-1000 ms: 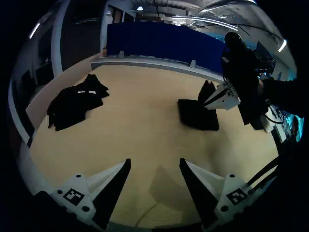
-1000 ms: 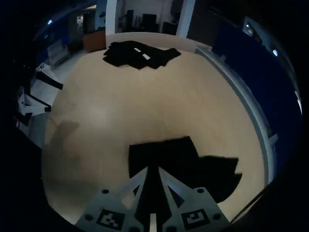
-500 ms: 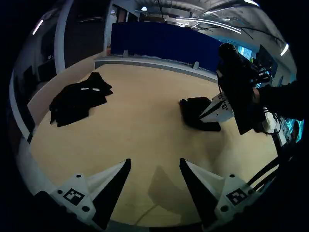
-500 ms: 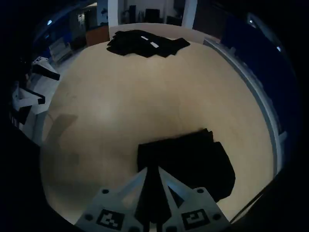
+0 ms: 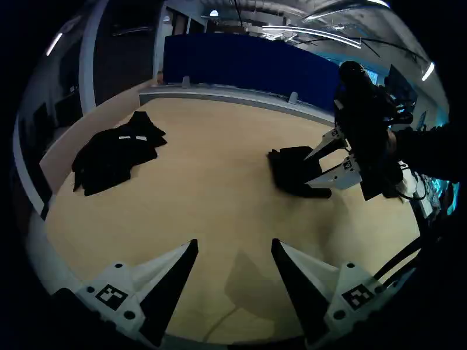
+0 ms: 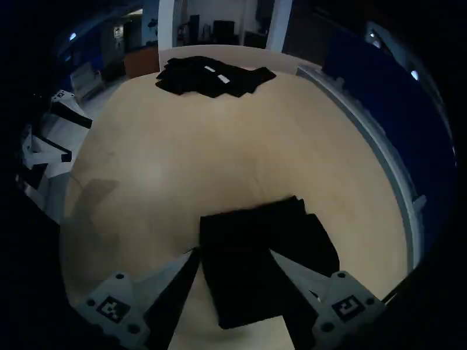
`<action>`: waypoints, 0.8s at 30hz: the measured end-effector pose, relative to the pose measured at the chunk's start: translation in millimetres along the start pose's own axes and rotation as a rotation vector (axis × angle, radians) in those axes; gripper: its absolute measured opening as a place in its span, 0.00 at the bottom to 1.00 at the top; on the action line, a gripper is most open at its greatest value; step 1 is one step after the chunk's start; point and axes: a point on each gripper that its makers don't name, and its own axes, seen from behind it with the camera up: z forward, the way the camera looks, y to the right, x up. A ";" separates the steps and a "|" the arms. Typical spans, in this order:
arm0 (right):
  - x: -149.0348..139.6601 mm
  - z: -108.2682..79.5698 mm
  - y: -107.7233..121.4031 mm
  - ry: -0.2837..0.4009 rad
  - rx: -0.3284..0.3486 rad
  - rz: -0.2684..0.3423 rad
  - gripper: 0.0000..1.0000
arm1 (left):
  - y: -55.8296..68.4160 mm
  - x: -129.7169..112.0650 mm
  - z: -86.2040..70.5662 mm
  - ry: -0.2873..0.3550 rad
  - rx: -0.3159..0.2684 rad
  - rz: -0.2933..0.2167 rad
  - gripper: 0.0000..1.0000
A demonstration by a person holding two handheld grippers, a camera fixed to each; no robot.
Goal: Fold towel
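Showed a dark towel (image 6: 262, 262) lying folded on a pale wooden table (image 5: 222, 192). Caught the right gripper (image 6: 233, 252) with fingers spread wide, the towel's near end between them, unclamped. Showed the left gripper (image 5: 233, 241), fingers likewise apart, over bare tabletop well away from the towel. Placed a heap of dark cloth (image 5: 114, 154) near the far edge.

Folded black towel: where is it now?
In the right gripper view, the folded black towel lies flat on the light wooden table, between the fingers of the open right gripper, far from the pile of black cloth.
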 end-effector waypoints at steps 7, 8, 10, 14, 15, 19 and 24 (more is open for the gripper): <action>-15.6 -10.8 6.7 -0.001 -0.033 0.038 0.85 | 3.8 2.9 1.9 0.000 -0.006 0.006 0.93; -18.9 -13.2 7.3 -0.001 -0.039 0.045 0.85 | 4.4 3.2 2.4 0.000 -0.008 0.008 0.93; -26.2 -17.5 8.0 -0.004 -0.049 0.058 0.85 | 5.2 3.6 3.0 -0.001 -0.009 0.012 0.93; -44.1 -26.1 7.9 -0.017 -0.068 0.085 0.85 | 7.0 4.2 4.4 -0.002 -0.014 0.018 0.93; -48.2 -28.1 7.7 -0.020 -0.071 0.091 0.85 | 7.5 4.3 4.7 -0.003 -0.016 0.018 0.93; -63.9 -35.8 6.3 -0.031 -0.085 0.116 0.85 | 10.0 5.1 5.9 -0.004 -0.022 0.023 0.93; -76.8 -41.8 4.9 -0.039 -0.095 0.144 0.85 | 14.1 5.4 7.9 -0.005 -0.029 0.029 0.93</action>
